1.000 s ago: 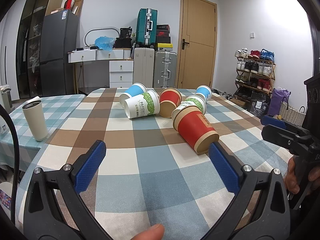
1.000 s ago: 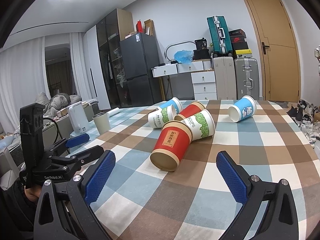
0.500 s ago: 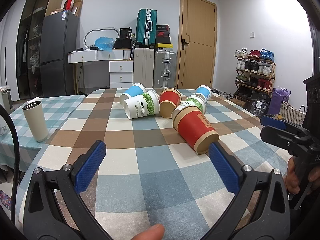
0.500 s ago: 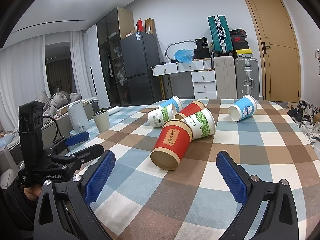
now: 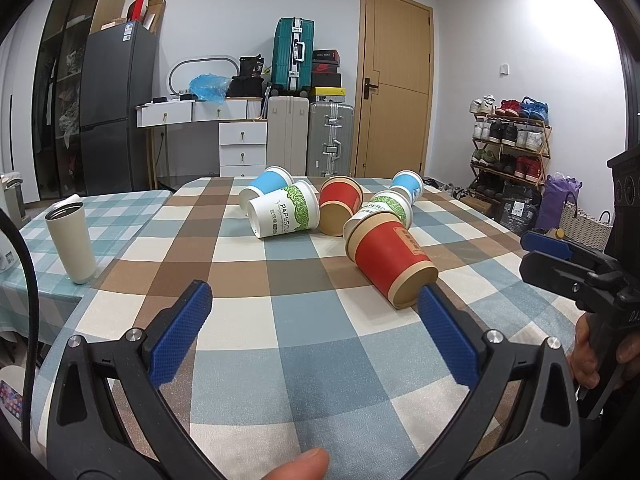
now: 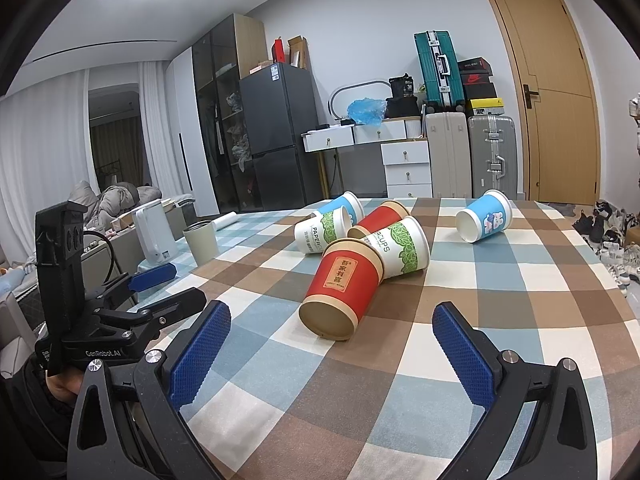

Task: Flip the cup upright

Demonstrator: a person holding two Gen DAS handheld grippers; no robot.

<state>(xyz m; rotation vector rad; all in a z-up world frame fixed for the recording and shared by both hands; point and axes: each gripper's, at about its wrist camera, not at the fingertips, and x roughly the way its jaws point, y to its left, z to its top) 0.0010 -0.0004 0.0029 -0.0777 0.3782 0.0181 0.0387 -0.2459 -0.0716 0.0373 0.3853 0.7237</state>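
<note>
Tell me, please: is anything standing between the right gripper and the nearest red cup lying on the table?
Nothing visible does. Only bare checkered tablecloth lies between the open right gripper and the nearest red cup. The green-leaf cup touches it only on its far side, at its mouth end.

Glossy paper cups (image 6: pixel 345 282) on matt checked cloth (image 6: pixel 500 300) (slightly woven).

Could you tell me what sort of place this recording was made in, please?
Most likely a lived-in home, a dining or multipurpose room. A checked table holds paper cups, with a fridge, stacked suitcases by the door, and a full shoe rack along the wall.
</note>
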